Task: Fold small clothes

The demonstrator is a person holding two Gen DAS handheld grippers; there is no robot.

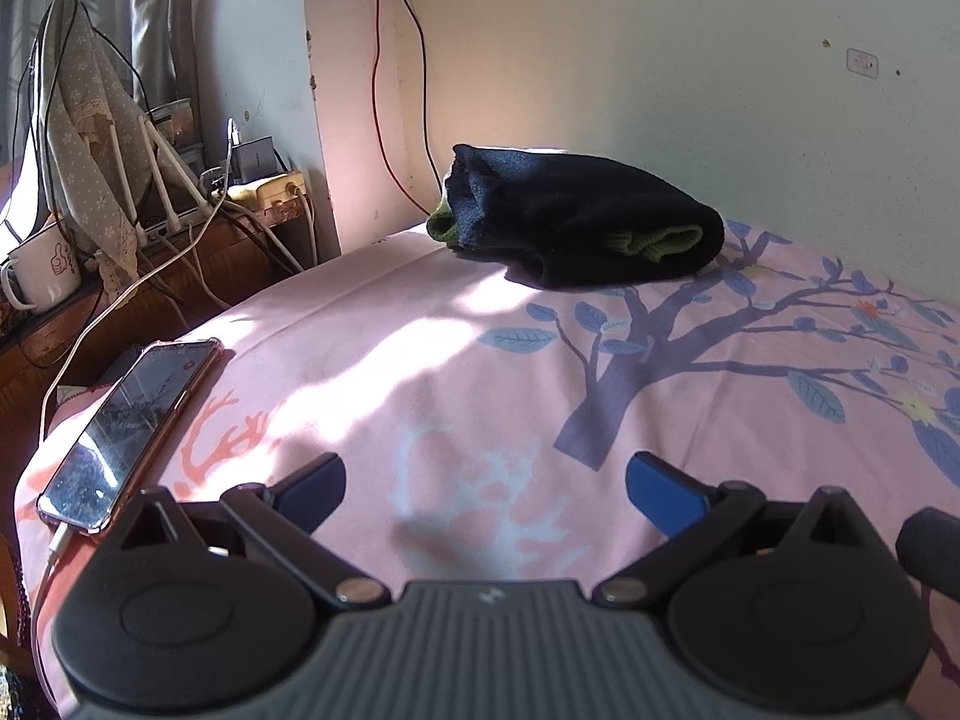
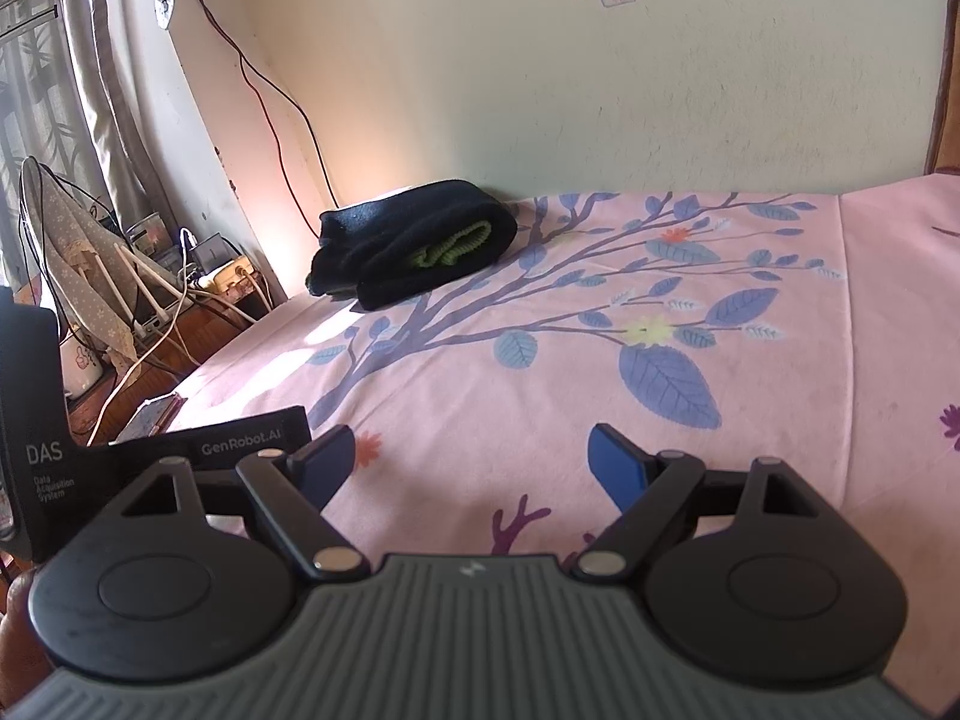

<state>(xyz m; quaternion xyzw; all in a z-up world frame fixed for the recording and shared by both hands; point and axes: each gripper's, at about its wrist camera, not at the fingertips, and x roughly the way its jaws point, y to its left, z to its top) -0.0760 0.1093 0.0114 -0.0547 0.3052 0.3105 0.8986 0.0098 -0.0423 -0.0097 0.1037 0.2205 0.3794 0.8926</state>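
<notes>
A dark navy garment with green trim (image 1: 576,222) lies bunched in a thick fold on the pink flowered bedsheet (image 1: 456,360), far back near the wall. The right wrist view shows the same garment (image 2: 414,246) at the bed's far left corner. My left gripper (image 1: 485,477) is open over bare sheet, well short of the garment, nothing between its blue fingertips. My right gripper (image 2: 471,459) is open too, low over the sheet (image 2: 600,396) and far from the garment. The black body of the left gripper (image 2: 150,462) shows at the left edge of the right wrist view.
A phone (image 1: 129,432) on a charging cable lies at the bed's left edge. Beyond it stands a wooden side table (image 1: 198,264) with a white mug (image 1: 45,267), a router, a power strip and tangled cables. A cream wall (image 1: 660,60) runs behind the bed.
</notes>
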